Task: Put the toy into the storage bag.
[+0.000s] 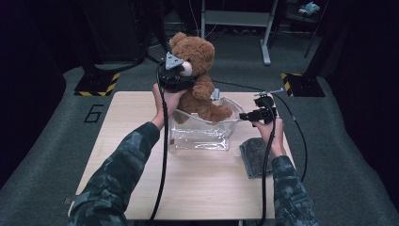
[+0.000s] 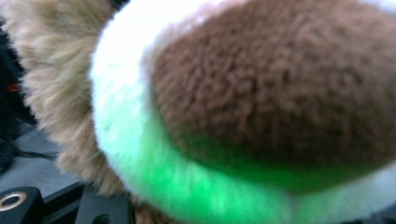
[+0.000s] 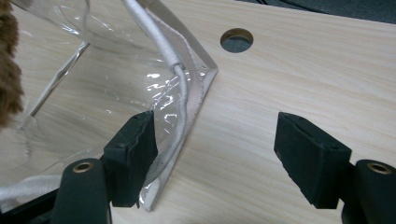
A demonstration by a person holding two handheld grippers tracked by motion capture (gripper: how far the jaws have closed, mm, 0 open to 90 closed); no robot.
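Observation:
A brown teddy bear (image 1: 200,56) stands upright over a clear plastic bag (image 1: 200,134) on the wooden table, its legs inside the bag's open mouth. My left gripper (image 1: 181,70) is at the bear's face and holds it up. In the left gripper view the bear's white muzzle and brown nose (image 2: 280,93) are pressed close, hiding the jaws. My right gripper (image 1: 244,115) is at the bag's right end. Seen along the right gripper (image 3: 217,135), the jaws stand wide apart, and the bag's corner with its white cord (image 3: 182,93) lies against the left pad.
A dark grey folded cloth (image 1: 255,156) lies on the table (image 1: 211,188) by the right hand. A round hole (image 3: 236,39) is in the tabletop past the bag's corner. Black-and-yellow striped stand feet (image 1: 96,84) sit on the floor behind the table.

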